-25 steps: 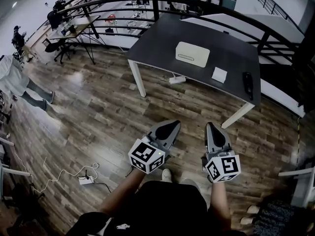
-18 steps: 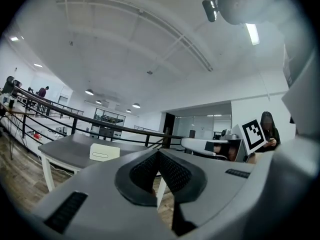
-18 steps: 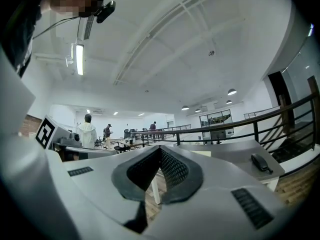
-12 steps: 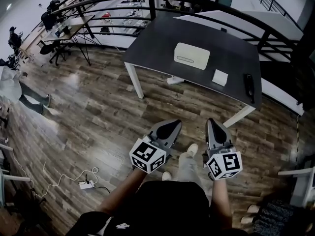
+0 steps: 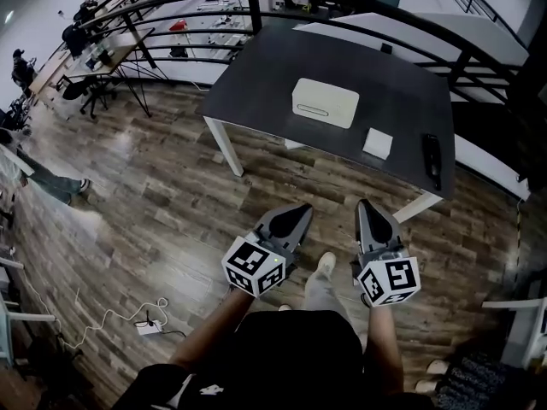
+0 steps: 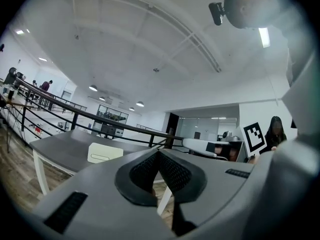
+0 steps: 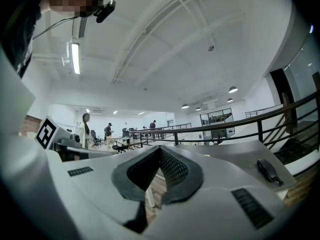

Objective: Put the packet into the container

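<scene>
White packet lies flat near the cream container on dark table.

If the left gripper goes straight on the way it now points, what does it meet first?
Probably the near edge of the dark table, between the cream container and the white packet. Only floor lies before it. Height is hard to judge.

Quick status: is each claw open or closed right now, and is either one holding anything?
Left claw: closed, nothing between the jaws.
Right claw: closed, nothing between the jaws.
</scene>
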`<action>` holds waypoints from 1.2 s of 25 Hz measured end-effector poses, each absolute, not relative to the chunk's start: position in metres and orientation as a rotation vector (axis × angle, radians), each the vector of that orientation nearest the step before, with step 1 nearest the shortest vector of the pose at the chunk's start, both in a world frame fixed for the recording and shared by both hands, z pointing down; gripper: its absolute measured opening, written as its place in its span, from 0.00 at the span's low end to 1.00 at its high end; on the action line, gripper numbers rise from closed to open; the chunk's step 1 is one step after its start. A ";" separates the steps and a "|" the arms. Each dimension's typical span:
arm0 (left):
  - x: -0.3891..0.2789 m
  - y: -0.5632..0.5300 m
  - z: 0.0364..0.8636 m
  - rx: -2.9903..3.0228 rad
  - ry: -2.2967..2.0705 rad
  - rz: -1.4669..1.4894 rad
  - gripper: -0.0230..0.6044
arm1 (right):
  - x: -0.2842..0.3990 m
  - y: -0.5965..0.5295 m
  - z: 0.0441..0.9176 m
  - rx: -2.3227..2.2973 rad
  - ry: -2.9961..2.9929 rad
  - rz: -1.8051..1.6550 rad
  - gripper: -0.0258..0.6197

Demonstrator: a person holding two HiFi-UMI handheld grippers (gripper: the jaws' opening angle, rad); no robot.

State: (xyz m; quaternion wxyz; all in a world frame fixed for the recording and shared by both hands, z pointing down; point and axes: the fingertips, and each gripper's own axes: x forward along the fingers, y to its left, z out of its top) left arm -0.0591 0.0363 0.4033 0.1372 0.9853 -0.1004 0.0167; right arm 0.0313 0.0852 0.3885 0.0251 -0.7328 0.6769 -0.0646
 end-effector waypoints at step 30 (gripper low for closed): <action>0.148 -0.084 0.398 2.888 -0.415 0.087 0.04 | 0.238 -0.036 0.406 -2.206 2.223 -0.262 0.04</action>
